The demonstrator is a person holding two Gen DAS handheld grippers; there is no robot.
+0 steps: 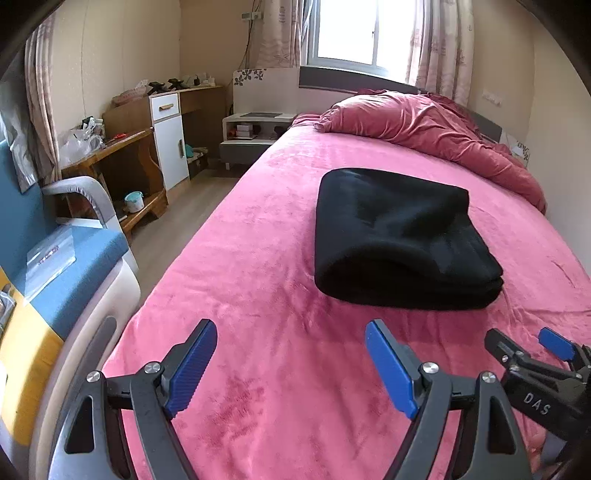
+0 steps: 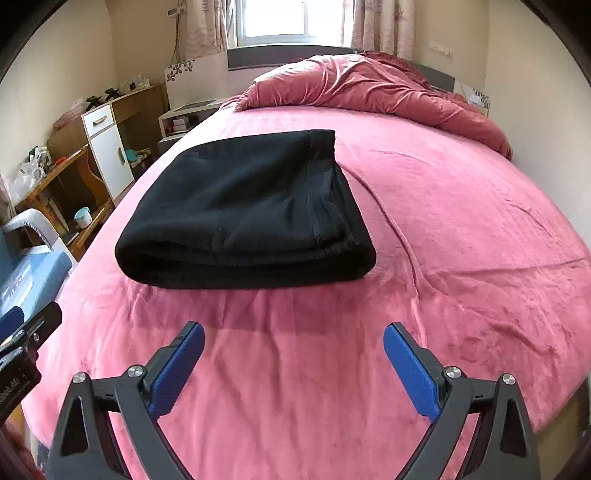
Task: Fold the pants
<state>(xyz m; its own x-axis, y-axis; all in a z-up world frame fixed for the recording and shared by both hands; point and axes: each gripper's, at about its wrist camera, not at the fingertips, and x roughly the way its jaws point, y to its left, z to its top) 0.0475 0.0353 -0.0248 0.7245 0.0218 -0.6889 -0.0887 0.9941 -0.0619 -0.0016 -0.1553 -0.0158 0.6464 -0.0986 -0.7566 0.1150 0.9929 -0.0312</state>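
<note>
plainly, the black pants lie folded into a thick rectangular stack on the pink bed, about midway along its length, with the rounded fold toward the near edge and the layered edges along the stack's right side. how many layers are in the stack cannot be counted, since the dark cloth hides its own creases. in the left wrist view the same pants sit right of centre, well clear of the crumpled red duvet heaped at the far end of the bed under the window.

the left gripper hovers over the near part of the bed with its jaws spread wide and nothing between them. the right gripper does the same, jaws wide apart and empty, short of the pants and not touching them. in the left wrist view the right gripper is cut off at the lower right edge, and in the right wrist view the left gripper shows only as a sliver at the left edge.

past the bed's left edge, a blue chair is partly cropped, and the clutter on the wooden table is too small to identify.
</note>
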